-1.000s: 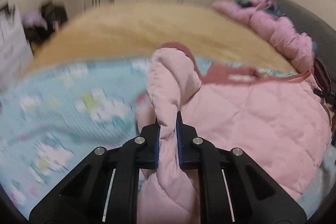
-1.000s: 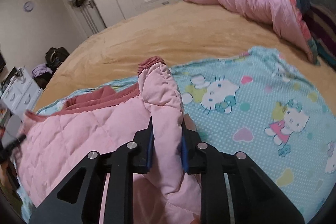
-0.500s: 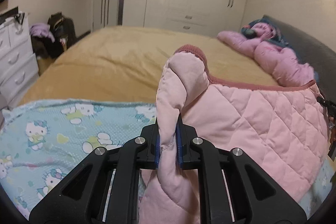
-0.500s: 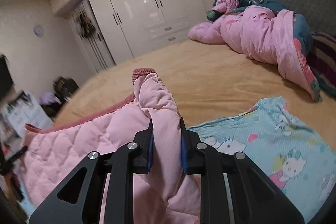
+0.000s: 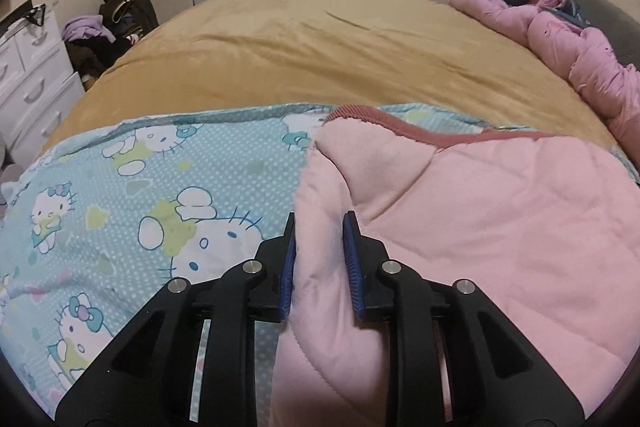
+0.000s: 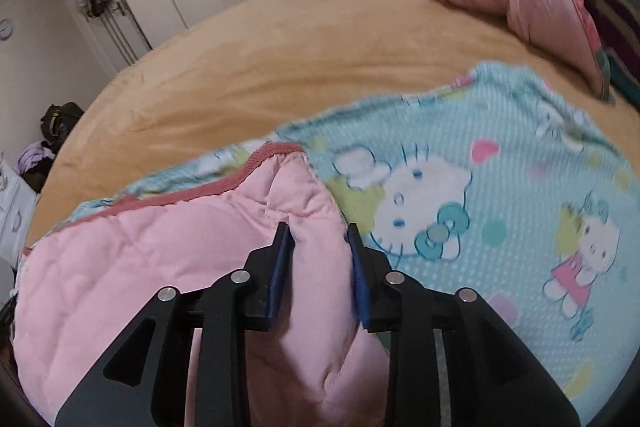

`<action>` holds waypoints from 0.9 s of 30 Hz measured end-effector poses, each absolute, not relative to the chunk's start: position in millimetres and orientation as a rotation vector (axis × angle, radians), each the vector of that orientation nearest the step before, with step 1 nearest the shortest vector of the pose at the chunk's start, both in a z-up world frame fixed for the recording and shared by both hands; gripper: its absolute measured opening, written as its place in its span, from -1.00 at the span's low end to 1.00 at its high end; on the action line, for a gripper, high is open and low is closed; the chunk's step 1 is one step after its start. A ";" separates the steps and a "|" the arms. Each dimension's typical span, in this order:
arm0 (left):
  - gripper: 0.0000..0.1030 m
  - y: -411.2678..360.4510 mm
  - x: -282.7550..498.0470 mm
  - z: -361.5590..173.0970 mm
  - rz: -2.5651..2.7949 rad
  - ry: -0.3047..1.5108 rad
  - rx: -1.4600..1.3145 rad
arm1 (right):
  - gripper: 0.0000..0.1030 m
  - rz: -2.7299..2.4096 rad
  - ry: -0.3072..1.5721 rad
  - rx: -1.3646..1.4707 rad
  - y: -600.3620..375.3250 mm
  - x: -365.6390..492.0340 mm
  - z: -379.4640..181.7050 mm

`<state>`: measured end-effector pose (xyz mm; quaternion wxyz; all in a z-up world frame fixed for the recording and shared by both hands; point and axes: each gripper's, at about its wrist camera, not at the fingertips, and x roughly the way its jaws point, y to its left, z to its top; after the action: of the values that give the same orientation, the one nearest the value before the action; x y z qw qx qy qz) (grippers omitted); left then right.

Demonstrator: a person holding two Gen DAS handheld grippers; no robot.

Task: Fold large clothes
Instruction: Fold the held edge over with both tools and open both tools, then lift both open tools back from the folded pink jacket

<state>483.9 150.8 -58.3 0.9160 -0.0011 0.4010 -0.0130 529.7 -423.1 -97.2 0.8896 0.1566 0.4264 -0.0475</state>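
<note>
the pink quilted jacket [image 5: 500, 227] lies on the cartoon-cat sheet [image 5: 140, 195] spread over the tan bed [image 5: 320, 47]. the left claw [image 5: 320, 223] is closed on a bunched fold at one edge, and the right claw [image 6: 316, 233] pinches a fold at the opposite edge.

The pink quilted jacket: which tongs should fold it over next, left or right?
Hard to pick: both grip a corner of the pink quilted jacket. The left tongs and right tongs each pinch an end of its red-trimmed edge, so they'd probably best move together over the Hello Kitty blanket.
</note>
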 end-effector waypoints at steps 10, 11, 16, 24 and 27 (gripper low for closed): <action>-0.71 143.4 481.4 -61.0 -0.003 0.830 0.039 | -0.12 -0.165 0.914 0.253 -415.4 534.0 -103.4; -0.71 141.8 480.0 -59.1 -0.001 0.829 0.054 | 0.09 -0.189 0.904 0.244 -416.1 530.2 -99.3; -0.19 142.9 470.4 -48.6 0.010 0.824 0.054 | 0.48 -0.171 0.842 0.291 -427.3 503.7 -75.8; 0.66 146.7 440.2 -26.1 -0.001 0.807 0.038 | 0.68 -0.103 0.829 0.293 -426.1 464.3 -46.2; 0.80 144.5 425.1 -14.1 -0.012 0.789 0.033 | 0.69 -0.052 0.775 0.264 -412.6 439.5 -29.5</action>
<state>425.1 144.5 -14.1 0.9231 0.0163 0.3842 -0.0061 439.5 -412.6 -29.5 0.9171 0.1281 0.3767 -0.0252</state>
